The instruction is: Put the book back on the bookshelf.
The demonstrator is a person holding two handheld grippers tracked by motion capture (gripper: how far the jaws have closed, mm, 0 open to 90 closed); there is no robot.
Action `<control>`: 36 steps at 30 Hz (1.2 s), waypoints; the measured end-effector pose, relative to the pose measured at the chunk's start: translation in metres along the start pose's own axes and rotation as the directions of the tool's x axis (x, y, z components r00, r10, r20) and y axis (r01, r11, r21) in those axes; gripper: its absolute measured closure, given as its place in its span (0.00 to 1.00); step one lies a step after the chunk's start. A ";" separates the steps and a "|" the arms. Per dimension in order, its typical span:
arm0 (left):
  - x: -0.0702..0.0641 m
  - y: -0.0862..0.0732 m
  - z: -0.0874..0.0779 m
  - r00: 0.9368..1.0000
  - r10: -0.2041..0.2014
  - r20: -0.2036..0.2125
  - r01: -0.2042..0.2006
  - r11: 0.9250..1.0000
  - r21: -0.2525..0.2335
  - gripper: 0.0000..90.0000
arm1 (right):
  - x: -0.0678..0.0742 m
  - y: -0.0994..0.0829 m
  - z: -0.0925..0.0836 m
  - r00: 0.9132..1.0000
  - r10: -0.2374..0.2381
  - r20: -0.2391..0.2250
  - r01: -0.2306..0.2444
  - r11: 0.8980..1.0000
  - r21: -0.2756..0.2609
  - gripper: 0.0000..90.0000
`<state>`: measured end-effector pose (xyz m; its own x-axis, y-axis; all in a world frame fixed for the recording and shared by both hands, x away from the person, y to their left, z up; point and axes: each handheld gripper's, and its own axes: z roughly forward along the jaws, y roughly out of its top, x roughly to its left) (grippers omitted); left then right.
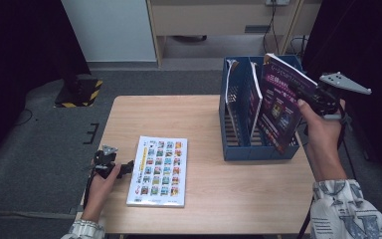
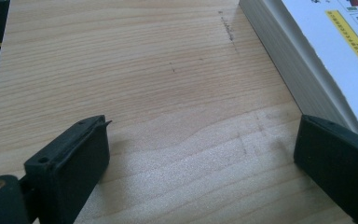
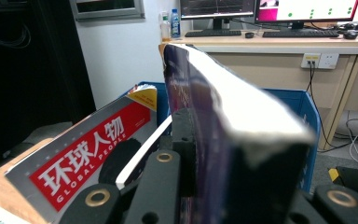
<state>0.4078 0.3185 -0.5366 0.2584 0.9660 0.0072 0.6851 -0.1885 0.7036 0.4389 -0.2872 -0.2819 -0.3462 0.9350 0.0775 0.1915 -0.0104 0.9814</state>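
The right gripper (image 1: 306,97), black with a grey three-cornered plate on top, has its jaws clamped on a thick purple book (image 1: 280,107), held tilted in the air above the right end of the blue file rack (image 1: 258,149) at about two o'clock on the surface (image 1: 229,179). In the right gripper view the purple book (image 3: 233,140) runs edge-on away from the camera, glossy dark cover on one side and a slightly bowed block of pale page edges on the other, with a black jaw pressed flat against the cover. The rack is a rigid blue plastic box with slotted sides and upright dividers; other magazines stand in it, one of them with a red title band and a matte grey cover (image 3: 88,163) leaning just left of the held book. At about seven o'clock a white book (image 1: 157,171) lies flat on the pale wood-grain surface, its cover printed with a grid of small colourful pictures. The left gripper (image 1: 113,167) rests low at eight o'clock just beside that book's left edge, jaws spread wide and gripping nothing. In the left gripper view the two blocky black rubbery pads frame bare wood (image 2: 168,93), and the white book's (image 2: 317,60) thick stack of page edges sits close to the right-hand jaw.
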 end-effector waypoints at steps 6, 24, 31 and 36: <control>0.000 0.000 0.000 1.000 0.001 0.001 -0.001 1.000 0.001 0.03 | 0.001 0.001 0.009 1.000 0.001 0.013 -0.001 1.000 -0.009 0.93; 0.000 0.000 0.000 1.000 0.002 0.001 -0.002 1.000 0.001 0.03 | 0.003 -0.002 0.034 0.999 -0.009 0.038 0.010 1.000 -0.015 0.93; 0.000 0.000 0.000 1.000 0.002 0.000 -0.002 1.000 0.001 0.03 | 0.005 -0.003 0.042 0.999 -0.020 0.051 0.020 1.000 -0.007 0.93; 0.000 0.000 0.000 1.000 0.002 0.000 -0.002 1.000 0.001 0.03 | 0.005 -0.005 0.050 0.998 -0.013 0.055 0.014 1.000 -0.016 0.93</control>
<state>0.4081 0.3181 -0.5366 0.2600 0.9656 0.0081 0.6851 -0.1904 0.7031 0.4822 -0.2650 -0.2955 -0.2977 0.9531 0.0549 0.1723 -0.0029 0.9850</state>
